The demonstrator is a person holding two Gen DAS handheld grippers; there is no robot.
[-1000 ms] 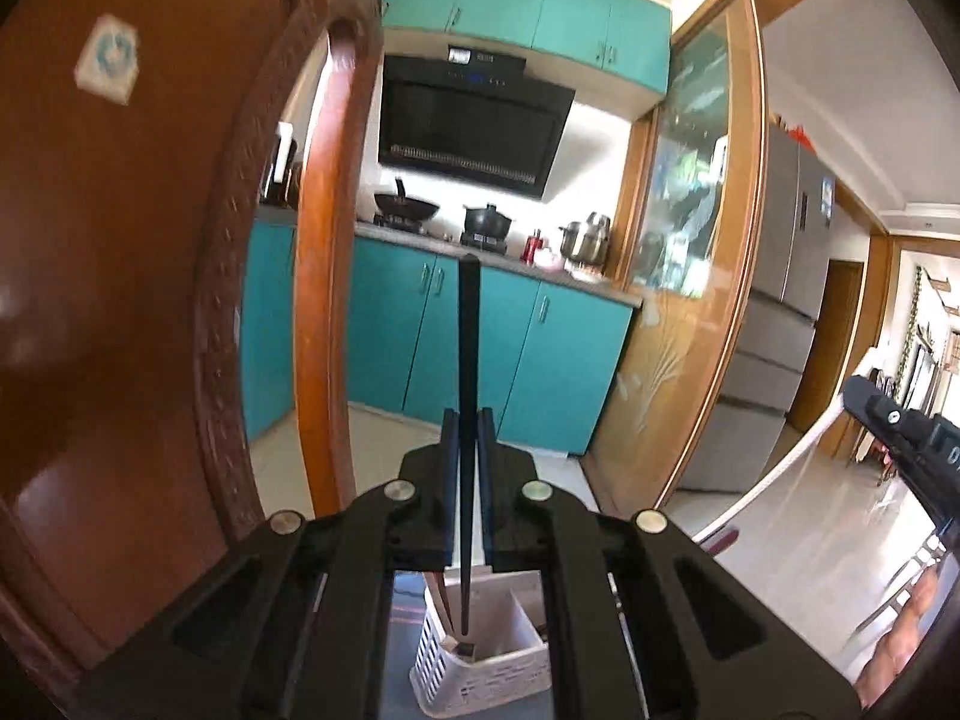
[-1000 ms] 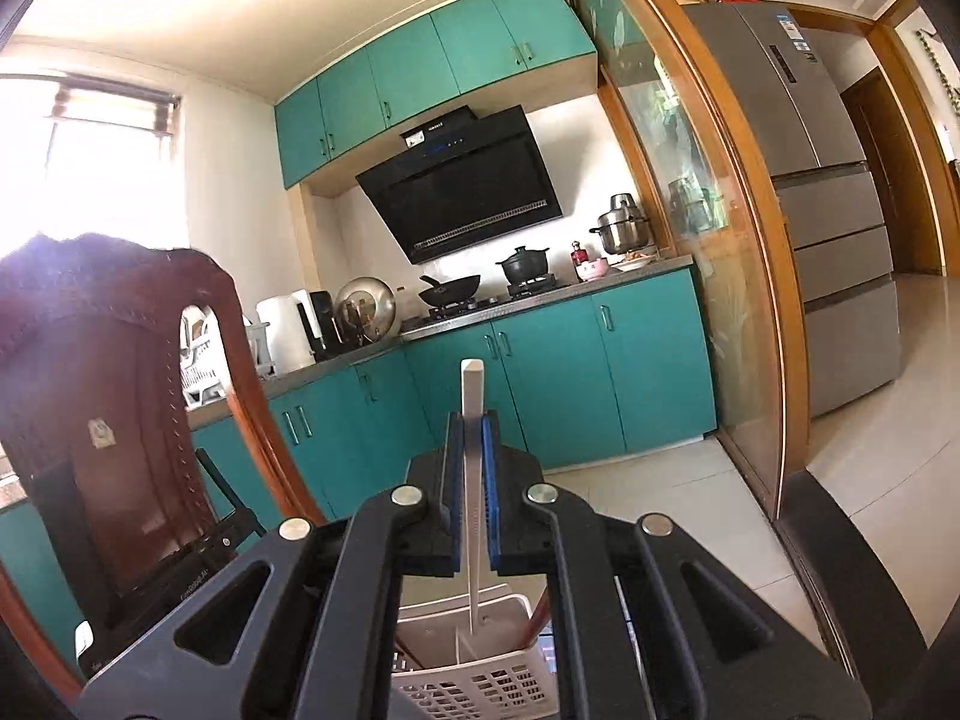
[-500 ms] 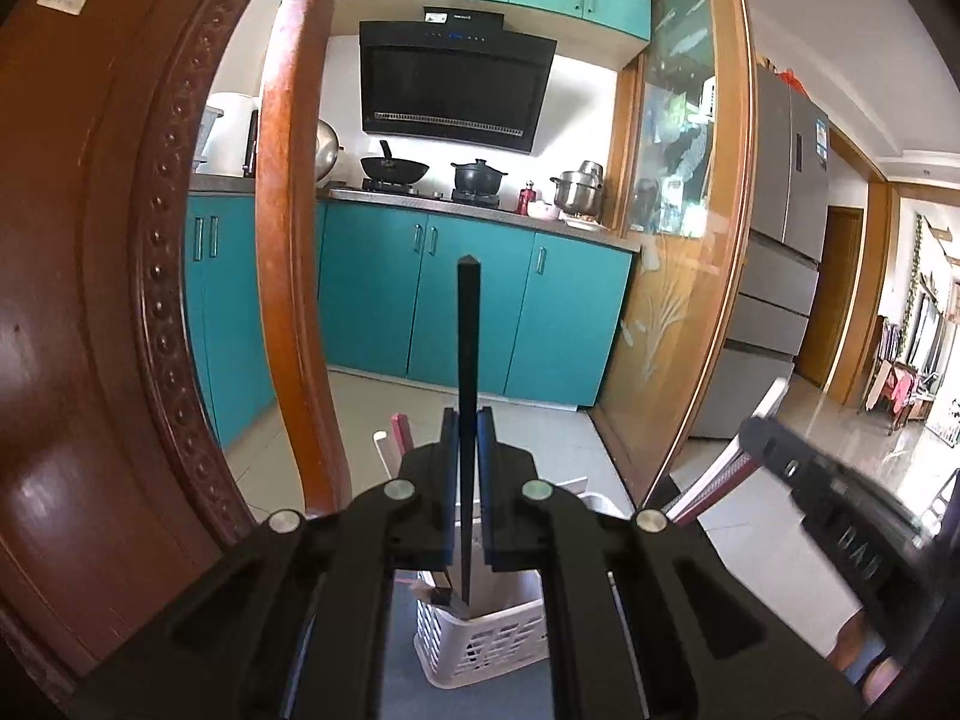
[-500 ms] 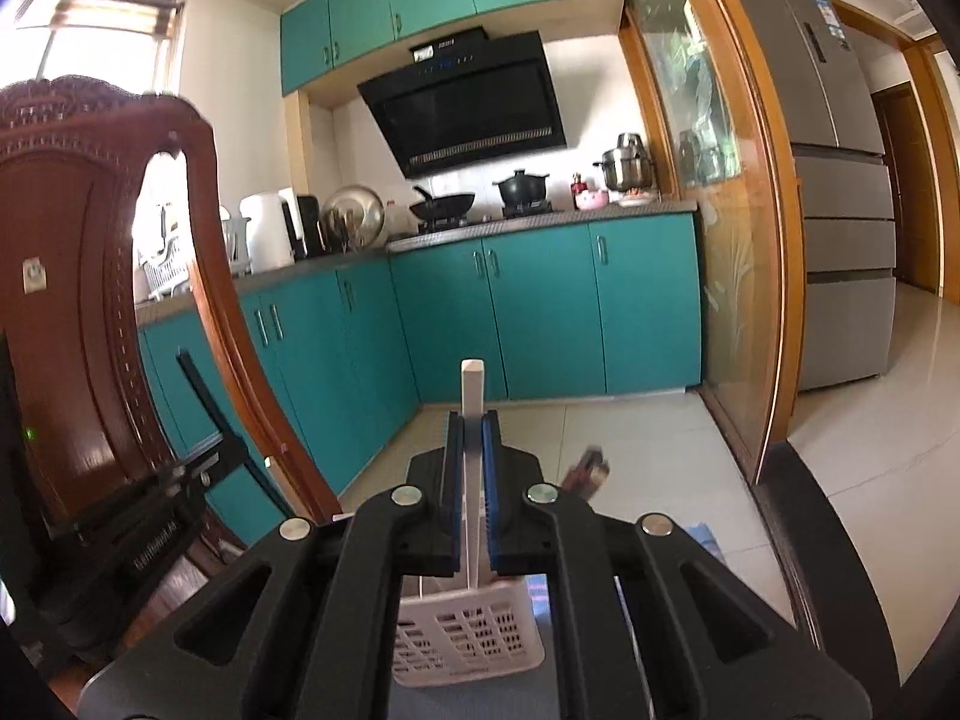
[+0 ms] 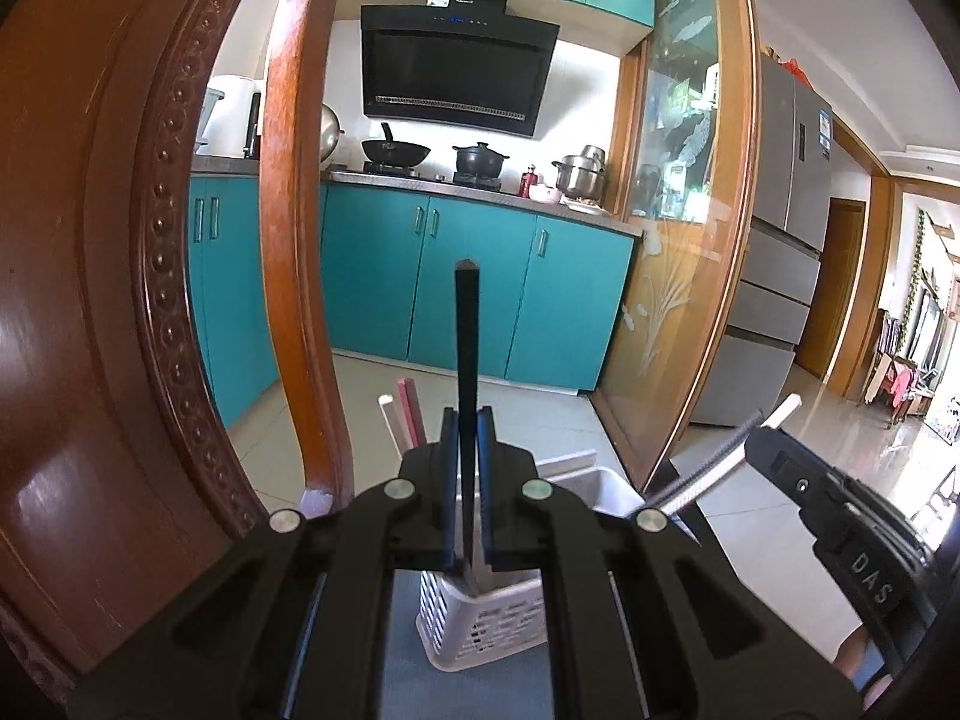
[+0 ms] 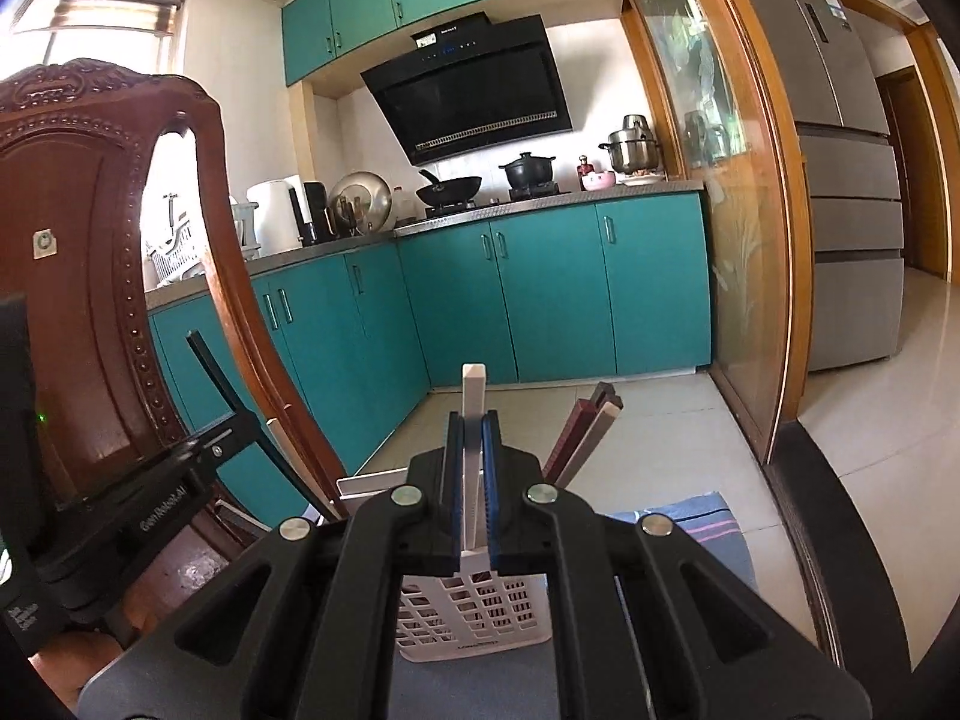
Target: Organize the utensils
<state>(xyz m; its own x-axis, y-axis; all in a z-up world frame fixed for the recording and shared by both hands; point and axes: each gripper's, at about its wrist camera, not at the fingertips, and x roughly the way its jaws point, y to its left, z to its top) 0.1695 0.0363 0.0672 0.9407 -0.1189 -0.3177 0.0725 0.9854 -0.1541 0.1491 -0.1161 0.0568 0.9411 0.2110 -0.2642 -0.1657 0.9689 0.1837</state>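
My left gripper [image 5: 467, 420] is shut on a black chopstick [image 5: 466, 360] that stands upright, its lower end over the white slotted utensil basket [image 5: 498, 630]. My right gripper [image 6: 473, 420] is shut on a white chopstick [image 6: 473, 408], upright over the same basket [image 6: 474, 618]. White and pink chopsticks [image 5: 403, 414] stand in the basket; in the right wrist view dark red and tan ones [image 6: 591, 426] lean out of it. The right gripper shows at the right of the left wrist view [image 5: 840, 516], the left gripper at the left of the right wrist view [image 6: 150, 480].
A carved brown wooden chair back [image 5: 120, 300] stands close on the left, also in the right wrist view [image 6: 90, 240]. A blue cloth [image 6: 690, 528] lies beside the basket. Teal kitchen cabinets [image 5: 468, 282], a glass sliding door [image 5: 690, 240] and a grey fridge [image 6: 852, 180] are behind.
Both grippers have tilted down and come nearer the basket, which now shows more fully under each. Each still holds its chopstick.
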